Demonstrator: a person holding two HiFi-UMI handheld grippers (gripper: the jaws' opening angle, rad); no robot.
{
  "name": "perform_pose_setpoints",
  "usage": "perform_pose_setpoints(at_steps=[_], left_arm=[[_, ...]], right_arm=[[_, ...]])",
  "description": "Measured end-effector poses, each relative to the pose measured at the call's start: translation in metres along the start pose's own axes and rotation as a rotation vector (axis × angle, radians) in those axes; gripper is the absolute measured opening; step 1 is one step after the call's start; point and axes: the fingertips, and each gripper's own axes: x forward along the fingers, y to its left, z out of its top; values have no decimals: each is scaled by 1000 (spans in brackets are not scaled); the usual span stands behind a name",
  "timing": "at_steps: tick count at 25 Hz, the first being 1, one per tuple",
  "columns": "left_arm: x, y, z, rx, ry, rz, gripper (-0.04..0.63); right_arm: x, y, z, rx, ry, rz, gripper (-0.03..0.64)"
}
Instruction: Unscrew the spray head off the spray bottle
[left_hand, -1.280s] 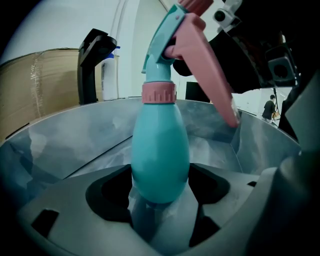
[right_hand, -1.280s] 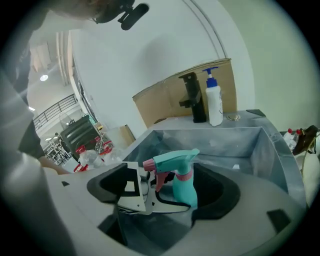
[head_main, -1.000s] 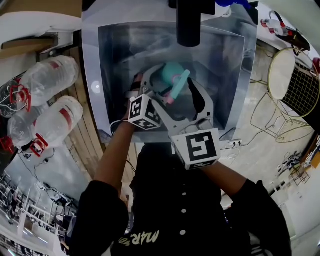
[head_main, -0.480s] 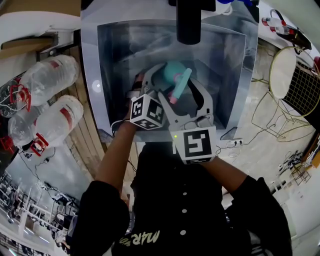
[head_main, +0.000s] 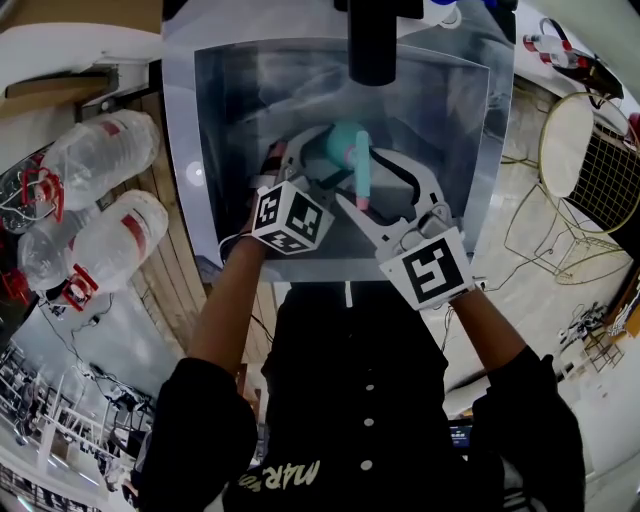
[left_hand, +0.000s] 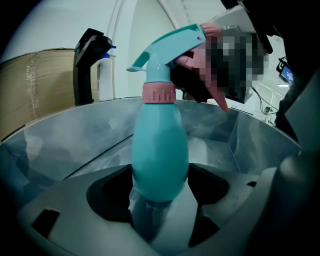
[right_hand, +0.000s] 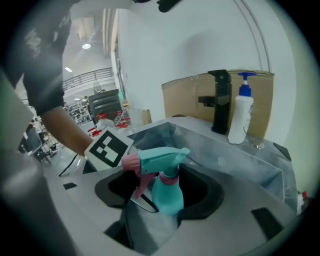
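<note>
- While your left gripper is clamped on the lower body of the teal spray bottle, keep that grip firm; it is your anchor against the turning.
- You hold the bottle upright in the air above the steel sink, and the spray head is not yet off: the pink collar sits tight on the neck.
- Your right gripper has its jaws apart, with the bottle standing between them. They have just been closing, but I do not see the pads pressing yet.
- Before you close fully, I think you should place the right pads on the pink collar or on the neck of the head, not on the soft body and not on the pink trigger.
- A grip on the trigger would probably only squeeze it and slip, and it may spray.
- Once the grip is sure, roll your right wrist around the long axis of the bottle, and let the left gripper not follow this turn.
- Keep the work over the sink, because I cannot tell if there is liquid inside.
</note>
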Motion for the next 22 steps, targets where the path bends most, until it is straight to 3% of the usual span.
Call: perform_pose_setpoints(at_steps=[3, 5, 10, 18, 22], left_arm=[[-1, 0, 1, 2, 0, -10, 362], [-1, 2, 1, -8, 0, -10, 362], [-3, 2, 0, -3, 2, -16, 362], [-1, 1, 0, -4, 7, -20, 362], [-3, 1, 0, -9, 10, -14, 362]], right_arm=[[-7, 1, -3, -96, -1, 128, 258], [-13, -2, -6, -144, 8, 179, 210], [-22, -26, -13, -226, 32, 146, 66], [-20, -35, -14, -217, 26, 174, 81], [-38, -39, -14, -133, 36, 131, 162]])
